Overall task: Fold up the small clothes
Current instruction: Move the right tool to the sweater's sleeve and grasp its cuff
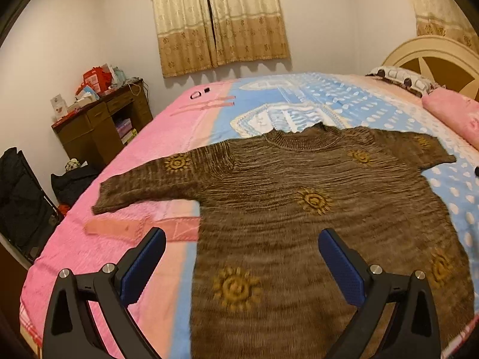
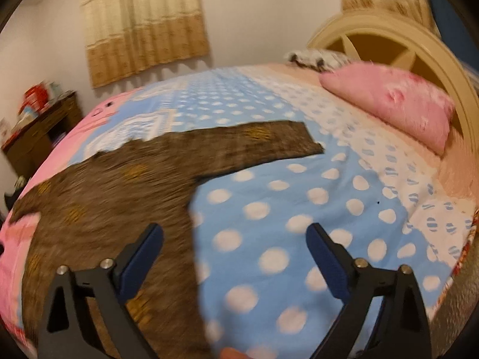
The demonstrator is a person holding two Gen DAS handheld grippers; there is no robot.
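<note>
Sweater (image 1: 299, 209), brown knit with yellow sun motifs, lies spread flat on the bed, collar away from both grippers and sleeves stretched out to either side. In the left wrist view, the left gripper (image 1: 241, 249) has its jaws wide and empty above the lower body of the garment: the left finger is over the pink part of the bedcover (image 1: 104, 257), the right finger over the knit, and the sweater's left edge runs between them. Ahead and left of these jaws the left sleeve (image 1: 143, 184) reaches out over the pink cloth. Farther left stand a dark chair with clothes (image 1: 21, 197) and a wooden desk (image 1: 98, 125) piled with boxes against the wall; straight ahead hang beige curtains (image 1: 218, 21).

In the right wrist view, which is blurred, the right gripper (image 2: 235, 239) also has its jaws wide, nothing between the pads. Its left finger is over the sweater's body, its right finger over blue cloth with white dots, and the garment's right edge passes between them. Ahead, the right sleeve (image 2: 263, 140) lies flat. Beyond and to the right lie a pink pillow (image 2: 395, 101) and a cream headboard (image 2: 398, 42).
</note>
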